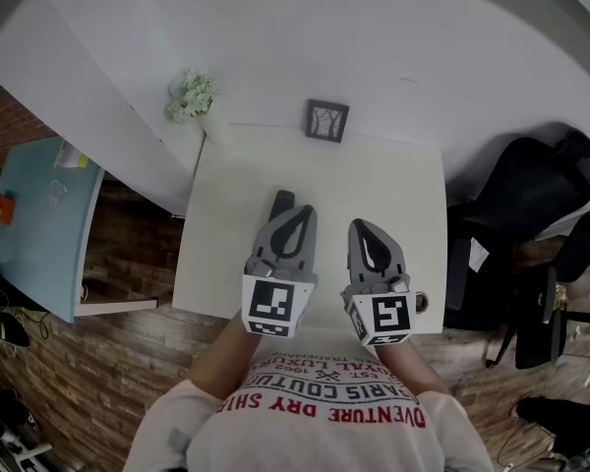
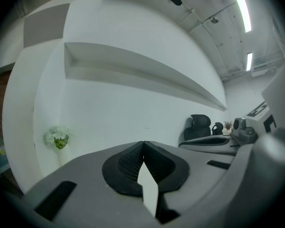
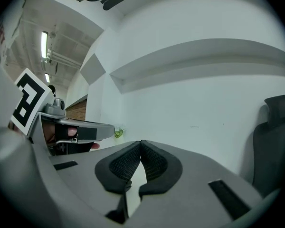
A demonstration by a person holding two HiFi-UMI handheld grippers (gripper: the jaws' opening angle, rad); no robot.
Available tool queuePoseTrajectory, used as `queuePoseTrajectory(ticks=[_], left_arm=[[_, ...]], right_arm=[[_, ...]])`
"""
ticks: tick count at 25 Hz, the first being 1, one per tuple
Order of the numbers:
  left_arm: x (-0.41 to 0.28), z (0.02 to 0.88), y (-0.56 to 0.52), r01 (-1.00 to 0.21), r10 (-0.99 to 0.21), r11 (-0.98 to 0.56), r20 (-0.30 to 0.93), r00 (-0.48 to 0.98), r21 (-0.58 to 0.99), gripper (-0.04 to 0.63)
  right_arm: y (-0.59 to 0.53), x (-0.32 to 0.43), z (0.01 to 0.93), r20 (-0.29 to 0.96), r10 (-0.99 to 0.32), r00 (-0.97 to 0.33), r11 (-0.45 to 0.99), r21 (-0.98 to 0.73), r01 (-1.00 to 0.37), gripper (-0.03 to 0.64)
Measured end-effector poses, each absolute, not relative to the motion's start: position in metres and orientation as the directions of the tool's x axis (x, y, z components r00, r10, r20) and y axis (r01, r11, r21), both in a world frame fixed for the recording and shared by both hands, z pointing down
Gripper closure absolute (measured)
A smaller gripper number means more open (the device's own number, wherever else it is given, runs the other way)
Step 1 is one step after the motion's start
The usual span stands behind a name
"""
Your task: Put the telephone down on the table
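Note:
Over the white table (image 1: pixel 393 180) I hold both grippers level and side by side. My left gripper (image 1: pixel 297 212) is shut, its pads meeting at the tip with nothing between them (image 2: pixel 143 143). My right gripper (image 1: pixel 366 226) is shut and empty too (image 3: pixel 141 142). A dark grey object (image 1: pixel 280 203) peeks out past the left gripper's far left side; most of it is hidden, so I cannot tell whether it is the telephone. Neither gripper view shows a telephone.
A small framed picture (image 1: pixel 326 120) and a vase of white flowers (image 1: pixel 192 96) stand at the table's far edge against the wall. Black office chairs (image 1: pixel 541 195) crowd the right side. A light blue table (image 1: pixel 39 224) stands to the left.

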State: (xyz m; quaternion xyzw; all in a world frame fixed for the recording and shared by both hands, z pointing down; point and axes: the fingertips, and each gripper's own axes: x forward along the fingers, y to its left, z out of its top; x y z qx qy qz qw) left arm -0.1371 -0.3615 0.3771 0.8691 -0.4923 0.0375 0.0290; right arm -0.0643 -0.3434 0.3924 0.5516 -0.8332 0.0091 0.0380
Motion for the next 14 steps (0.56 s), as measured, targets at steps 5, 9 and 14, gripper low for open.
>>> queuePoseTrajectory(ticks=[5, 9, 14], left_arm=[[-0.135, 0.377, -0.359, -0.855, -0.850, -0.518, 0.101, 0.516, 0.013, 0.571], [-0.128, 0.381, -0.358, -0.848, -0.842, -0.531, 0.112, 0.528, 0.007, 0.571], [-0.122, 0.388, -0.355, -0.840, -0.831, -0.542, 0.144, 0.537, 0.004, 0.571]], right_arm=[[-0.340, -0.060, 0.393, 0.081, -0.923, -0.376, 0.379, 0.023, -0.925, 0.592], [-0.338, -0.056, 0.392, 0.075, -0.925, -0.372, 0.374, 0.029, -0.927, 0.592], [-0.335, -0.053, 0.394, 0.075, -0.925, -0.372, 0.374, 0.025, -0.927, 0.592]])
